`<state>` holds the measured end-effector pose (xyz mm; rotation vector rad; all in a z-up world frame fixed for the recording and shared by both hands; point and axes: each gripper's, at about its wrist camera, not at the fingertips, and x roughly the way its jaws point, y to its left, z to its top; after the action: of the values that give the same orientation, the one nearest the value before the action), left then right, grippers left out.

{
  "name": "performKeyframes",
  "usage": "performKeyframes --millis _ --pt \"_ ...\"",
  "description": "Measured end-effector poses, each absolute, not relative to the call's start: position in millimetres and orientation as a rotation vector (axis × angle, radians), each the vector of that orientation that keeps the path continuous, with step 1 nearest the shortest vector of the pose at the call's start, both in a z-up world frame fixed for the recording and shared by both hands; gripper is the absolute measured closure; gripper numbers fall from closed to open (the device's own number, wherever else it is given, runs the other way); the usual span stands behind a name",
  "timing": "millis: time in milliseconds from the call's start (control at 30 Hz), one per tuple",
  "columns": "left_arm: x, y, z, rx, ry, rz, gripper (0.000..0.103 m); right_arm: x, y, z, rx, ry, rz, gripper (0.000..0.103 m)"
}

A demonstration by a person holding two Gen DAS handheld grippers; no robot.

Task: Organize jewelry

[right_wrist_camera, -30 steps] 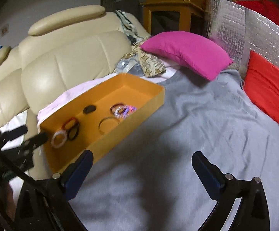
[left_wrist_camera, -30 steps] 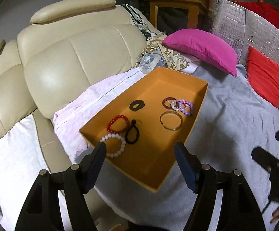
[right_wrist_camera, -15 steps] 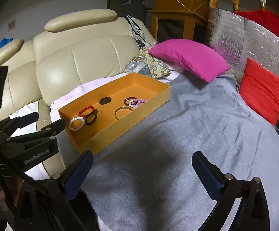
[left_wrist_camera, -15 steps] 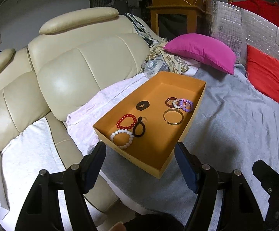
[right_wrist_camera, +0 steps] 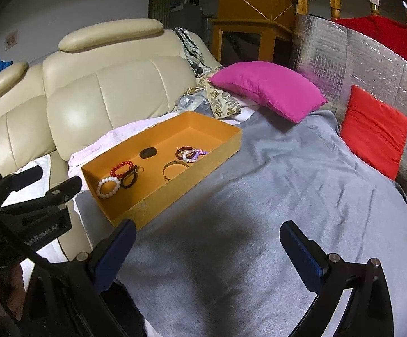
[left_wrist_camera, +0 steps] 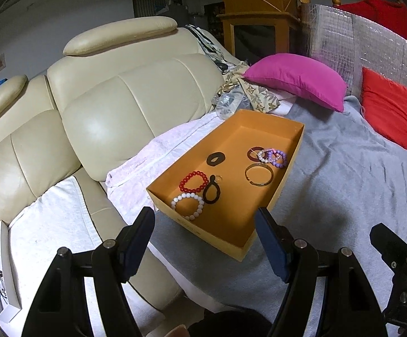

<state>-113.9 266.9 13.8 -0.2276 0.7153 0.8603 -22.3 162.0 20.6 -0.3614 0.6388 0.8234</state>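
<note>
Tray (left_wrist_camera: pixel 286 165): orange throughout. Bracelets inside: one of white beads (left_wrist_camera: pixel 188 205), one of red beads (left_wrist_camera: pixel 193 181), one of purple beads (left_wrist_camera: pixel 278 157), one gold bangle (left_wrist_camera: pixel 259 174), one black loop (left_wrist_camera: pixel 211 193). Blanket (right_wrist_camera: pixel 287 196): plain grey. Sofa (left_wrist_camera: pixel 125 104): cream leather. Pillow (left_wrist_camera: pixel 296 78): magenta. Cushion (left_wrist_camera: pixel 387 111): red. Panel (right_wrist_camera: pixel 372 64) behind it: silver, quilted grid. Cloth (right_wrist_camera: pixel 223 99) by the pillow: beige with a floral print. Claw pads (right_wrist_camera: pixel 301 251): dark blue.

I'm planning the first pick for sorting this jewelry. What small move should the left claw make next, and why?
Probably ease the left claw forward and down toward the white beaded bracelet. Both claws are open and hold nothing, all the jewelry lies in the shallow orange cardboard tray, and that bracelet lies nearest the tray's close corner, touching only the black hair loop.
</note>
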Motion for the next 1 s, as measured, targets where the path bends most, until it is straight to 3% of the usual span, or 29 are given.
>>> performKeyframes --millis 867,1000 --pt "-122 280 14 -0.24 0.709 0.885 0.026 -28 177 25 -0.378 0.624 0.825 0.0" --pt "-122 280 14 -0.235 0.717 0.884 0.019 -28 178 24 -0.379 0.62 0.822 0.0"
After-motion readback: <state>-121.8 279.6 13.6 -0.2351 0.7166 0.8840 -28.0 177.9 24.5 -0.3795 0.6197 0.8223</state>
